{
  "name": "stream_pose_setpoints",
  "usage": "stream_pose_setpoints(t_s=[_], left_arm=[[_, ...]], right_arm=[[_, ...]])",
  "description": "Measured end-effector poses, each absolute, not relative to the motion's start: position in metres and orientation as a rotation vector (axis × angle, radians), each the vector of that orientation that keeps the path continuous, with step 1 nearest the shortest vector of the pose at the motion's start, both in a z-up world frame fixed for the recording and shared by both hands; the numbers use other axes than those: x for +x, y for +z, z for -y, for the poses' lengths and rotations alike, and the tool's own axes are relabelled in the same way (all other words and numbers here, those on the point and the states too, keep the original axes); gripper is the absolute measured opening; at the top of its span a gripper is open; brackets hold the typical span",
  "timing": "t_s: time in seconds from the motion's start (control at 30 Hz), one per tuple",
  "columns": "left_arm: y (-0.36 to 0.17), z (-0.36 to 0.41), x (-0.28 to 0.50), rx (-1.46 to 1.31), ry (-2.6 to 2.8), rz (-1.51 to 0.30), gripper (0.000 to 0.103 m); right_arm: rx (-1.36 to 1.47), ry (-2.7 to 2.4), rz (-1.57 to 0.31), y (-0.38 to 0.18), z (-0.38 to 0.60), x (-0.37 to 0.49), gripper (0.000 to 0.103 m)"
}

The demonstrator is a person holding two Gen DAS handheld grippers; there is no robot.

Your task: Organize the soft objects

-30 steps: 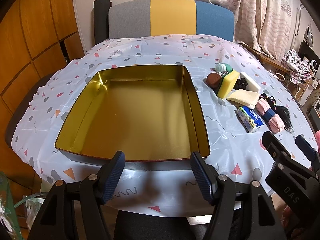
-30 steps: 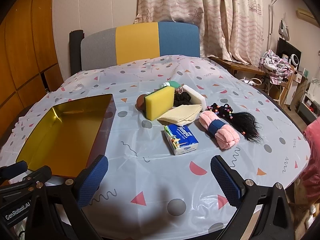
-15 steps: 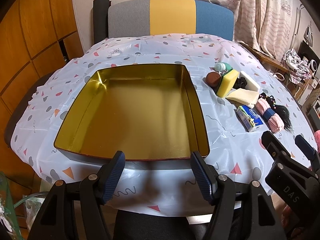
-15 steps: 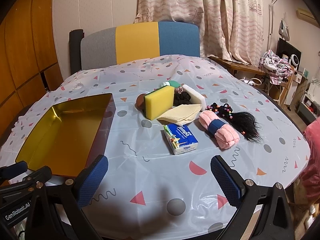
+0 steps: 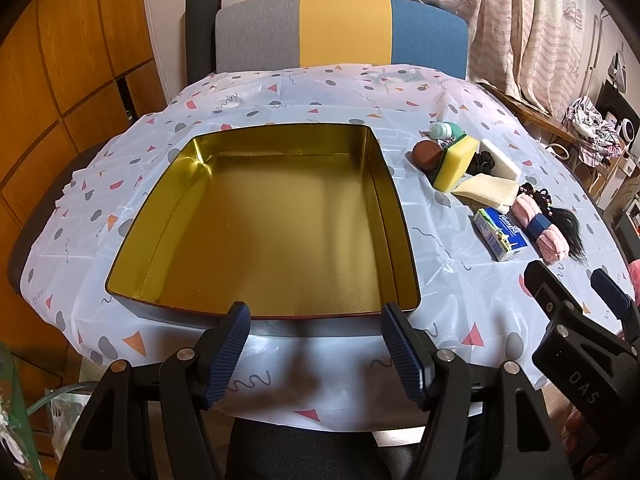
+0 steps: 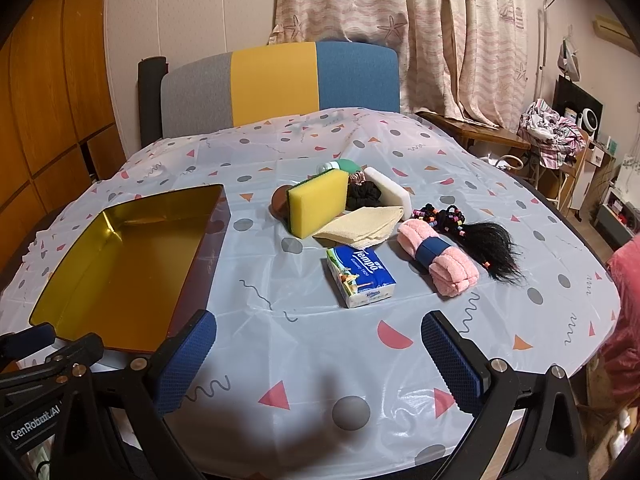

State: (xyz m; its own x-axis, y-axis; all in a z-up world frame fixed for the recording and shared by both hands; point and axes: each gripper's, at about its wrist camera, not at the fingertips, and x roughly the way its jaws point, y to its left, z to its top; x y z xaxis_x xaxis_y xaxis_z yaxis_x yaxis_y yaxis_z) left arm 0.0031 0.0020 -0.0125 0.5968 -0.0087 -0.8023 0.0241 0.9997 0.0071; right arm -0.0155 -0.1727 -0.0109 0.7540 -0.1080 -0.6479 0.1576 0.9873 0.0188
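Left gripper (image 5: 316, 344): lower centre of its view, jaws wide apart, holding nothing, positioned at the near wall of the tin (image 5: 256, 314). The tin interior is gold and contains no items.

Right gripper (image 6: 320, 360): lower centre of its view, jaws wide apart, holding nothing, above the tablecloth (image 6: 280, 280).

Soft objects are grouped at frame centre in the right view, right of the tin and apart from it:
- sponge (image 6: 318, 202), on edge, leaning on the cluster behind it
- white block (image 6: 390, 192)
- black scrunchie (image 6: 362, 196), between sponge and block
- cloth (image 6: 360, 226), folded flat
- tissue pack (image 6: 360, 278), nearest the gripper
- pink towel roll (image 6: 438, 256)
- hair piece (image 6: 486, 242), touching the roll.
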Motion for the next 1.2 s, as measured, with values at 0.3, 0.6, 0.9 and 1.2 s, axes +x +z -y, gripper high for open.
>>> stream_pose_setpoints(t_s=[0.3,0.6,0.9,1.2], left_arm=[[-0.015,-0.001,0.004,0.018,-0.022,-0.942,0.069],[-0.017,-0.001,0.005,0.019,-0.024,-0.951,0.069],[-0.018,-0.001,0.005,0.022,-0.028,-0.955,0.069],[-0.023,-0.005,0.009,-0.042,-0.061,-1.003,0.069]], right_arm=[[0.068,-0.146,-0.701,-0.011,0.173,-0.016,0.103],[0.065,-0.149,-0.706,-0.013,0.174,-0.014,0.103],[0.059,-0.146,-0.714,-0.015,0.175,-0.013,0.103],[0.019,-0.187,-0.725,-0.02,0.194,-0.005,0.103]])
